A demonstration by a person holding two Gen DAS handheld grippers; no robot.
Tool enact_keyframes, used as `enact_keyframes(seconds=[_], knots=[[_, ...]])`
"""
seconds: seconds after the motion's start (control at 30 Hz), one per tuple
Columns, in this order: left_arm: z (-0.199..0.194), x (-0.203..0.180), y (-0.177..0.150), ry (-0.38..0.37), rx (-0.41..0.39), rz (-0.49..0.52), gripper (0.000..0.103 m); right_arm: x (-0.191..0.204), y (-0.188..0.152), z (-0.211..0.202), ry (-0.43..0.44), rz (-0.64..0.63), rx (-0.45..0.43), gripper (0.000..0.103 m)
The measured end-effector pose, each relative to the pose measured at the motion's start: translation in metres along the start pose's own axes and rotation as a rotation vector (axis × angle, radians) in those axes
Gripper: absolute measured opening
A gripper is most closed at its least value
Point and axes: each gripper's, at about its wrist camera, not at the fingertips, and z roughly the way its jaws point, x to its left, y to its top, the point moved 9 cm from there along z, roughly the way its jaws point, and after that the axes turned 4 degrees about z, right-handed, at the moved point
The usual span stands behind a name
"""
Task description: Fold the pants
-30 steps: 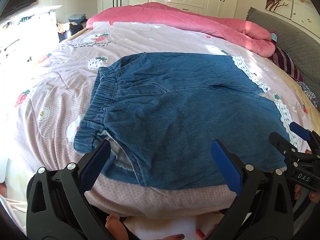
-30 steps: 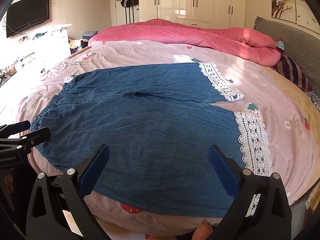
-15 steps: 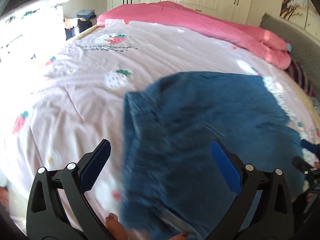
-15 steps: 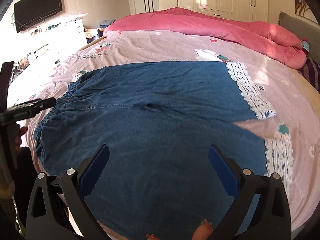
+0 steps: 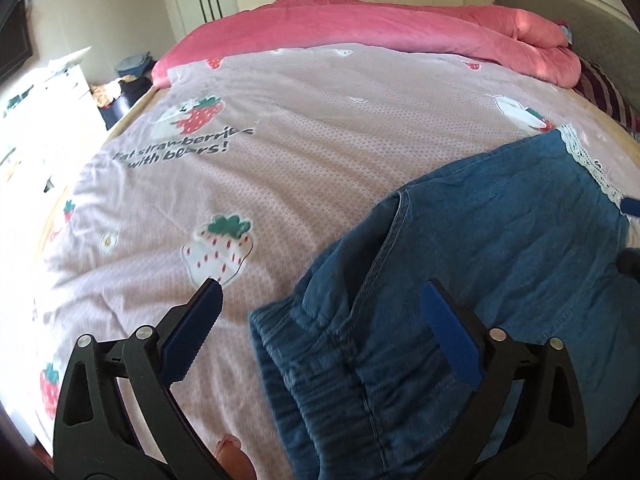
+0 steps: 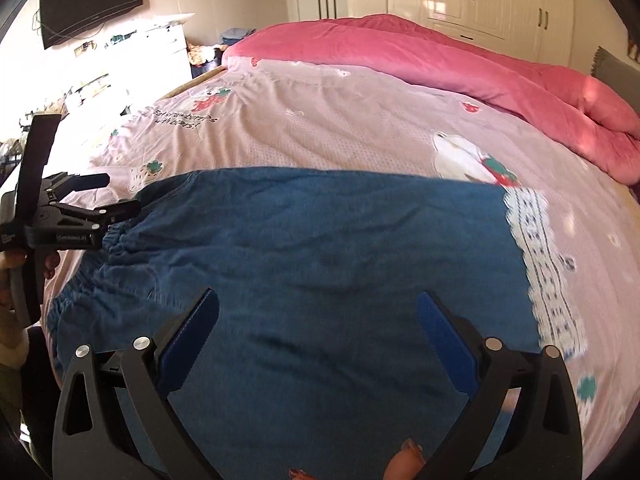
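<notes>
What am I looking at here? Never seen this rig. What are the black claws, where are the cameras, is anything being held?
No robot arm: a person holds a two-finger gripper in each hand, and a fisheye camera on each looks forward along its fingers. The black claws with blue pads at the bottom of each picture are that camera's own gripper.

The left wrist view shows the left gripper over the elastic waistband of blue denim pants. Its jaws are closing slightly, but the pads are not yet pressing the cloth.

The right wrist view shows the right gripper wide open above the pants, holding nothing; the left gripper appears at its left edge, by the waistband.

The pants, with white lace hems, lie on a bed with a strawberry-print sheet and a pink quilt at the far side.
</notes>
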Motion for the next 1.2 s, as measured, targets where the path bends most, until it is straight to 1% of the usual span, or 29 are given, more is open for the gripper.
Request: enact_keyframes(seconds=[0.07,0.1,0.13,0.17,0.2,0.23,0.3,0.33,0.37,0.4,0.47,0.57,0.6,0.63,0.7,0.83,0.87,0.9,0.97,1.0,1.1,1.2], knots=[[0.009,-0.001,0.004,-0.004,0.009,0.025,0.081,0.0,0.011,0.013,0.018,-0.011,0.012,0.099],[0.012,-0.001,0.005,-0.008,0.013,0.035,0.074,0.0,0.013,0.017,0.018,-0.013,0.019,0.099],[0.016,-0.002,0.006,-0.013,0.018,0.044,0.069,0.001,0.019,0.025,0.02,-0.023,0.03,0.099],[0.022,-0.002,0.006,-0.023,0.031,0.053,0.056,0.002,0.022,0.029,0.023,-0.028,0.033,0.099],[0.027,-0.002,0.006,-0.035,0.043,0.055,0.045,0.003,0.026,0.035,0.03,-0.038,0.038,0.099],[0.033,-0.002,0.005,-0.054,0.056,0.049,0.04,0.006,0.029,0.039,0.039,-0.052,0.046,0.099],[0.04,-0.004,0.003,-0.068,0.065,0.06,0.014,0.011,0.037,0.048,0.038,-0.086,0.057,0.099],[0.042,-0.006,0.002,-0.074,0.069,0.071,0.01,0.015,0.042,0.053,0.046,-0.114,0.063,0.099],[0.044,-0.009,0.001,-0.079,0.068,0.082,0.004,0.018,0.046,0.057,0.048,-0.133,0.062,0.099],[0.043,-0.012,0.0,-0.082,0.06,0.097,0.001,0.022,0.049,0.06,0.05,-0.155,0.064,0.099],[0.037,-0.013,0.002,-0.061,0.031,0.115,0.001,0.032,0.056,0.069,0.051,-0.217,0.075,0.099],[0.015,-0.007,0.009,-0.087,-0.043,0.062,0.001,0.042,0.068,0.079,0.022,-0.312,0.064,0.099],[0.005,-0.006,0.012,-0.093,-0.078,0.054,0.0,0.044,0.071,0.08,0.013,-0.34,0.057,0.099],[-0.002,-0.007,0.013,-0.096,-0.094,0.059,0.0,0.047,0.074,0.082,0.01,-0.37,0.055,0.099],[-0.019,-0.011,0.015,-0.108,-0.14,0.066,0.001,0.055,0.077,0.086,0.025,-0.462,0.072,0.099],[-0.043,-0.021,0.018,-0.127,-0.204,0.085,0.001,0.063,0.071,0.095,-0.013,-0.652,0.117,0.097],[-0.049,-0.024,0.019,-0.127,-0.219,0.093,0.0,0.066,0.067,0.092,0.007,-0.686,0.124,0.091],[-0.054,-0.026,0.019,-0.119,-0.232,0.101,0.001,0.068,0.065,0.088,0.028,-0.695,0.123,0.053],[-0.06,-0.026,0.019,-0.105,-0.247,0.104,0.001,0.068,0.064,0.081,0.044,-0.67,0.123,0.019],[-0.062,-0.026,0.02,-0.103,-0.256,0.102,0.001,0.068,0.062,0.076,0.059,-0.659,0.12,0.008],[-0.068,-0.025,0.017,-0.102,-0.269,0.093,0.001,0.065,0.054,0.051,0.077,-0.623,0.069,0.006],[-0.074,-0.026,0.01,-0.12,-0.28,0.084,0.001,0.063,0.043,0.017,0.087,-0.584,0.01,0.006]])
